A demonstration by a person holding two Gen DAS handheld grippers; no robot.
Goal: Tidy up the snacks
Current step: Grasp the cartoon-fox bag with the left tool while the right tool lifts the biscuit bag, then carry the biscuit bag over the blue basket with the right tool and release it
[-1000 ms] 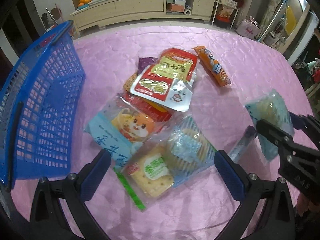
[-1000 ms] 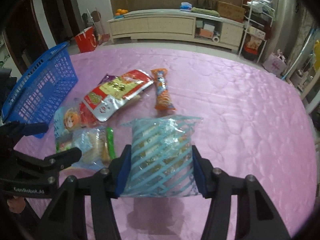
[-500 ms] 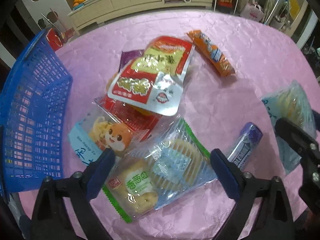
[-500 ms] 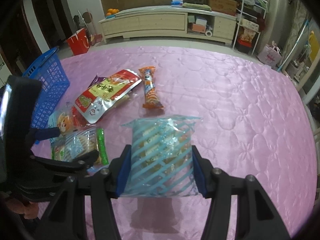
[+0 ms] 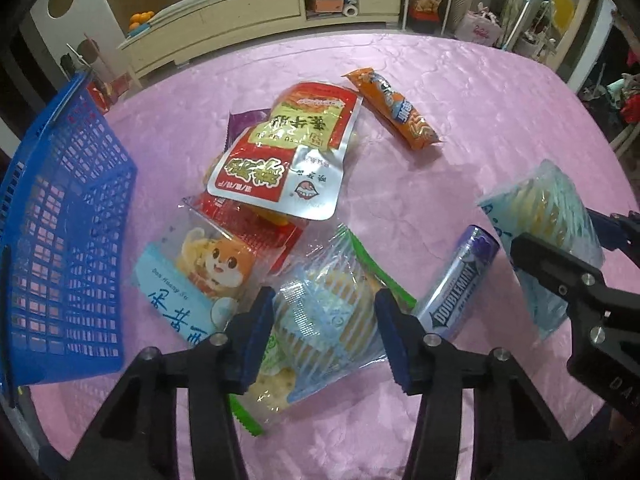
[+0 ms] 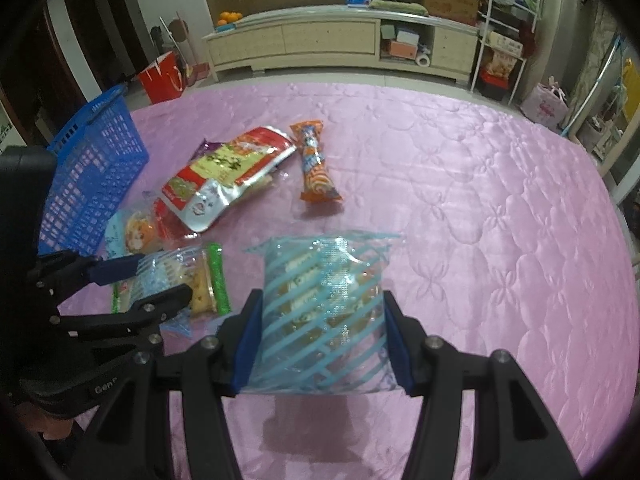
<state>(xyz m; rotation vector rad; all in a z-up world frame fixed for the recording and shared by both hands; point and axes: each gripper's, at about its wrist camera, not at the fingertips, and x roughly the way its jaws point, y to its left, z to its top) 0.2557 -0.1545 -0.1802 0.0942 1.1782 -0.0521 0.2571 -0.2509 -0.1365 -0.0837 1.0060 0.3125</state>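
Note:
My left gripper (image 5: 324,324) is shut on a clear blue-striped cracker bag (image 5: 328,312) that lies on a green-edged biscuit pack (image 5: 276,376) on the pink table. My right gripper (image 6: 322,344) is shut on another blue-striped cracker bag (image 6: 324,308) and holds it above the table; it shows at the right of the left wrist view (image 5: 544,232). A blue basket (image 5: 60,248) stands at the left. A pile of snacks lies ahead: a red and silver pouch (image 5: 288,160), a squirrel bag (image 5: 200,276), an orange pack (image 5: 396,112) and a Doublemint pack (image 5: 460,284).
The pink quilted tablecloth (image 6: 480,200) covers the whole table. A purple packet (image 5: 244,120) sticks out under the pouch. A low cabinet (image 6: 320,40) and a red bag (image 6: 160,80) stand on the floor beyond the far edge.
My left gripper has moved forward and down and closed on the striped cracker bag. The right gripper still holds its bag in the same way.

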